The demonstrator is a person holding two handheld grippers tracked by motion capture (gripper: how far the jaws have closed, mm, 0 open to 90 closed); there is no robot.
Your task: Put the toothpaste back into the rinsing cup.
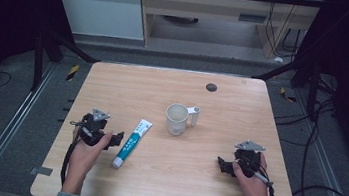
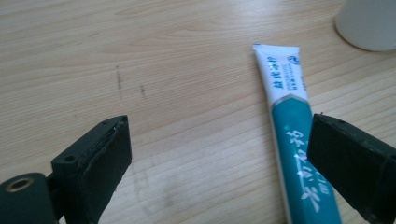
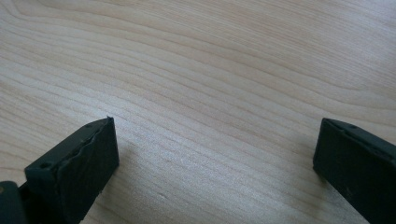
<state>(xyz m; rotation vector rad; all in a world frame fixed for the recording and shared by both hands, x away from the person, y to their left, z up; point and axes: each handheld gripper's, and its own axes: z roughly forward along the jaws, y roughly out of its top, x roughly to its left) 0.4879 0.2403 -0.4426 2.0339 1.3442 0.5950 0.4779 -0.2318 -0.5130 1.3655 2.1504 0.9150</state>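
Two things to handle, by the look of it: a toothpaste tube (image 1: 131, 143) and a white cup (image 1: 177, 118), both on the wooden table (image 1: 191, 191). Seems to be very early in the work, most probably putting the tube into the cup.

Finds the tube lying flat, left of the table's middle, cap end toward the person and flat crimped end pointing at the cup, near it but apart. Finds the cup upright, handle to the right, with nothing visible inside.

Holds the left gripper (image 1: 116, 138) just beside the tube, jaws wide apart and clamped on nothing. Shows, in the left gripper view, one jaw in front of the tube's teal part and bare wood between the two jaws; cannot tell if that jaw touches the tube. Rests the right gripper (image 1: 222, 164) low near the table's right side, well apart from both things, jaws also wide apart over plain wood grain.

Done so far, as a judgement: at most the approach to the tube. Left to do: bring the jaws around the tube, close on it, lift, carry over the cup, lower inside, release. Probably needs the tube turned upright on the way.
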